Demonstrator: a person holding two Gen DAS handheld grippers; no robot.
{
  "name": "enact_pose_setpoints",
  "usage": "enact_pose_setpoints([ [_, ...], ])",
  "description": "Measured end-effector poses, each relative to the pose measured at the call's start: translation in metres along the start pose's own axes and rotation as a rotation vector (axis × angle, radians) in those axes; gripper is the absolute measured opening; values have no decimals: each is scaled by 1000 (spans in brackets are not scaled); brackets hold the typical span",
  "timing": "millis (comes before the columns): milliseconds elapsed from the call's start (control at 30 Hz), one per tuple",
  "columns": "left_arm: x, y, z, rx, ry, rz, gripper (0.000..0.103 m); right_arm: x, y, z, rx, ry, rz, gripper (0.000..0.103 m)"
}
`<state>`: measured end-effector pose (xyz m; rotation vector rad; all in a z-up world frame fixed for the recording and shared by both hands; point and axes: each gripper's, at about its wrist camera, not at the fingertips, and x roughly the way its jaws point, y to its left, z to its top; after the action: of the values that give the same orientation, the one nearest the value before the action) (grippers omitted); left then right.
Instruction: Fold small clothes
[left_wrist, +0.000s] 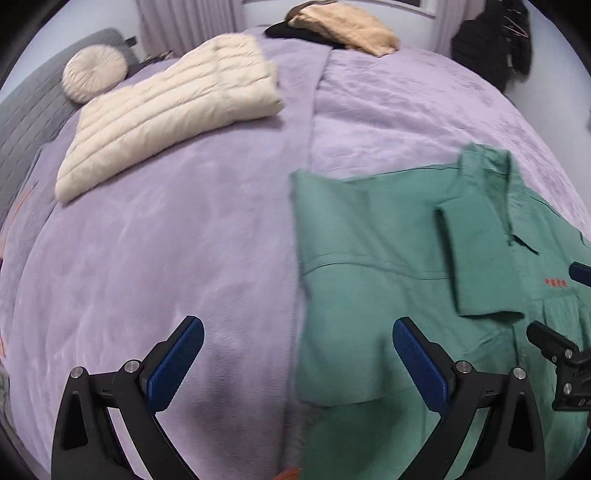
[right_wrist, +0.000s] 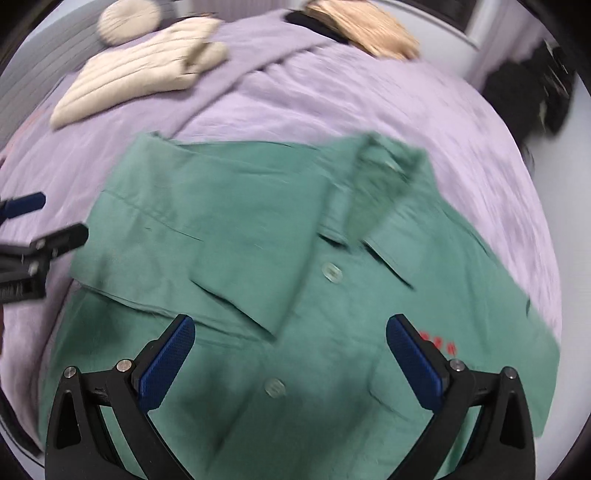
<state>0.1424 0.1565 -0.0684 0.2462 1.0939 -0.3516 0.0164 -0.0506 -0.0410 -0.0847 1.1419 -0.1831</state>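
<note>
Green button-front cotton shirt (right_wrist: 295, 295): lies front-up on the bed covered by a lilac plush blanket (left_wrist: 184, 240), toward its near right part. Collar (right_wrist: 388, 166) points to the far edge of the bed. One side, sleeve included, is folded inward across the chest, its cuff end lying just beside the button placket. Two pale round buttons (right_wrist: 332, 273) show down the middle. Small red embroidered lettering (right_wrist: 437, 341) sits on the chest, unreadable.

Left hand-held gripper (left_wrist: 297, 363): poised low above the bed, blue-padded fingers (left_wrist: 177, 365) spread wide, nothing between them. It straddles the folded left edge of the shirt, one finger over bare blanket, the other over green cloth.

Right hand-held gripper (right_wrist: 290, 363): poised over the lower chest of the shirt, fingers wide apart, empty. Whether the fingertips touch the fabric cannot be told.

Other items: cream quilted puffer jacket (left_wrist: 166, 118), folded, at the far left of the bed; round pleated cream cushion (left_wrist: 94, 74) beyond it; tan folded garment (left_wrist: 347, 31) over a black garment (left_wrist: 295, 33) at the far edge.

Limits: shirt hem cut off by the frame bottom; right-wrist view motion-blurred; each gripper shows only partly at the other view's edge.
</note>
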Motion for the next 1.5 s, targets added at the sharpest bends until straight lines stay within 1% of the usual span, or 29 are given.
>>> enact_pose_setpoints([
  [67,13,14,-2,-24,15,22,102,14,20,4,-92,-1,-43,103],
  [167,33,20,-7,-17,42,42,102,45,39,10,-184,-1,-139,102],
  [200,38,20,-9,-18,50,40,102,55,40,12,-185,1,-176,96],
  [233,43,20,-11,-19,57,43,102,64,36,14,-172,10,-189,84],
  [267,48,19,-11,-22,65,41,102,69,29,16,-138,23,-155,31],
  [300,51,18,-12,-24,70,39,102,71,21,17,-84,34,-134,18],
  [333,53,19,-13,-26,71,37,102,68,9,19,-12,25,-119,17],
  [400,54,20,-14,-23,70,35,102,47,-24,16,186,-29,-24,14],
  [467,57,22,-14,-14,77,28,102,28,-64,3,424,-75,76,10],
  [500,58,22,-13,-11,81,25,102,23,-84,-9,551,-79,117,10],
  [567,59,24,-12,-15,90,16,102,26,-119,-38,779,-67,182,10],
  [633,57,28,-10,-31,95,6,102,37,-143,-71,960,-39,241,10],
  [667,57,28,-7,-39,93,-1,102,45,-153,-86,1035,-25,299,13],
  [733,53,29,-1,-42,77,-9,102,54,-162,-104,1112,0,384,16],
  [767,52,29,3,-38,69,-10,102,54,-160,-104,1105,1,400,29],
  [800,53,28,8,-34,65,-11,102,51,-157,-101,1071,-13,409,61],
  [833,54,27,13,-31,62,-10,102,46,-153,-93,1024,-39,417,78],
  [867,54,26,17,-31,59,-8,102,39,-147,-88,983,-67,422,91],
  [933,50,23,23,-38,48,-11,102,34,-142,-71,917,-108,426,91],
  [1000,43,20,25,-47,34,-22,102,47,-144,-59,927,-78,387,88],
  [1067,37,19,23,-45,30,-24,102,70,-150,-59,1029,-42,427,82],
  [1133,35,20,20,-39,40,-25,102,81,-155,-68,1106,-25,452,79],
  [1167,34,22,20,-37,42,-18,102,83,-156,-68,1118,-31,455,68],
  [1200,33,22,20,-38,43,-11,102,84,-159,-68,1114,-32,455,18],
  [1233,31,24,20,-44,43,-8,102,85,-160,-66,1111,-30,461,8],
  [1300,20,28,19,-65,24,-7,102,77,-164,-70,1125,-69,511,8],
  [1333,16,30,20,-72,10,-2,102,69,-165,-72,1106,-91,511,8],
  [1433,14,31,21,-73,-8,18,102,42,-164,-79,1052,-139,484,8],
  [1500,22,29,22,-67,10,19,102,37,-166,-95,1070,-124,459,8],
])
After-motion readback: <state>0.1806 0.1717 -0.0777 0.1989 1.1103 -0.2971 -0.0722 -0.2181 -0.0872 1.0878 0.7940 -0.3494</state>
